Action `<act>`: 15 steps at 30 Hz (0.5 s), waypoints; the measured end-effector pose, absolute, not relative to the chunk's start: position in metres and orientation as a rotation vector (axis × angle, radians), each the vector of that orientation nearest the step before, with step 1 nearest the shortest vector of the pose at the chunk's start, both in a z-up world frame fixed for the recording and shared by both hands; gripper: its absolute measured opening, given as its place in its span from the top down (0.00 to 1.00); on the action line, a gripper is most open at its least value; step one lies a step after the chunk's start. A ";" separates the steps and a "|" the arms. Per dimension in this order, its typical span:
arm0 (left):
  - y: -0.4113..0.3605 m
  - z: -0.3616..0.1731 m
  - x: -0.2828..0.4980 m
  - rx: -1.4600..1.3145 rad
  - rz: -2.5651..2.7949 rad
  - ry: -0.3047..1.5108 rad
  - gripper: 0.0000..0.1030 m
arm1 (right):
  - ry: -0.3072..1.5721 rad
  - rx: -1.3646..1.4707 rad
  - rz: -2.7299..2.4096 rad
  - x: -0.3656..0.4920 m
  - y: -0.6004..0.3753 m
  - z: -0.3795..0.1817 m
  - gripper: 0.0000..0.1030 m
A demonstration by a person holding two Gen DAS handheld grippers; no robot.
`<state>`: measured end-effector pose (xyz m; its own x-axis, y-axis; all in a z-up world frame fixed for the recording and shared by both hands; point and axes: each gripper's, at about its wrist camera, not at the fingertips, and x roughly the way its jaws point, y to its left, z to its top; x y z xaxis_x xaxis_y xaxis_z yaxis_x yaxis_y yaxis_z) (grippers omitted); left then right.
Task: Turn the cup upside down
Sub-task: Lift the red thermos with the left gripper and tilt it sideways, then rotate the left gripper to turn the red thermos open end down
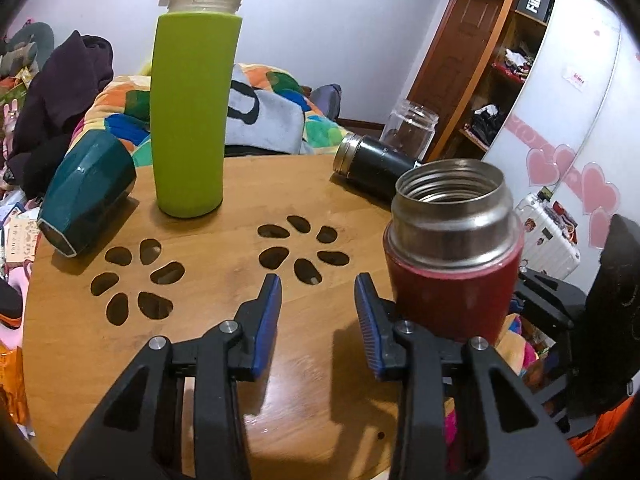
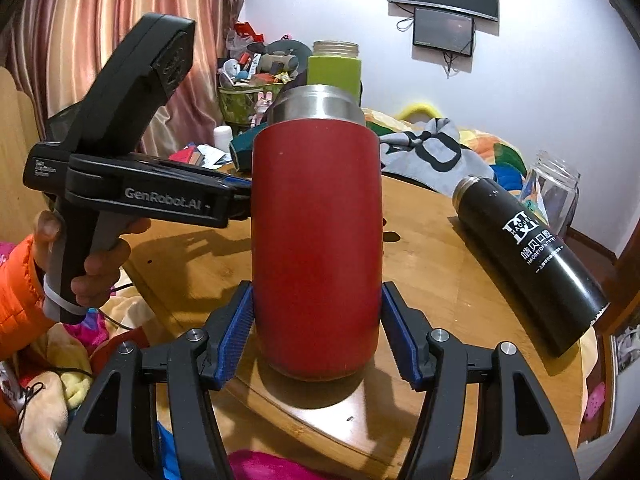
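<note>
A red cup with a steel open mouth stands upright near the edge of the round wooden table. It also shows in the left wrist view. My right gripper straddles its lower body, with the blue pads close to or touching its sides; I cannot tell whether they press on it. My left gripper is open and empty just left of the cup. In the right wrist view the left gripper reaches in from the left, beside the cup.
A tall green bottle stands upright at the back. A teal cup lies on its side at the left edge. A black flask lies on its side. A clear glass jar stands behind it. The tabletop has flower-shaped cutouts.
</note>
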<state>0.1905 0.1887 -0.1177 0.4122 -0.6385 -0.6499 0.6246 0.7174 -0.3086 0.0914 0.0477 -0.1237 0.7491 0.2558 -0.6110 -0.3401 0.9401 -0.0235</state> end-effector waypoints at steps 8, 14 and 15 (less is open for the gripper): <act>0.198 -0.130 0.193 -0.018 -0.734 0.871 0.64 | 0.644 -0.164 0.353 0.086 0.058 -0.123 0.43; 0.203 -0.141 0.194 -0.022 -0.715 0.900 0.65 | 0.652 -0.139 0.346 0.088 0.055 -0.125 0.43; 0.202 -0.141 0.194 -0.019 -0.714 0.901 0.65 | 0.653 -0.131 0.349 0.089 0.054 -0.125 0.43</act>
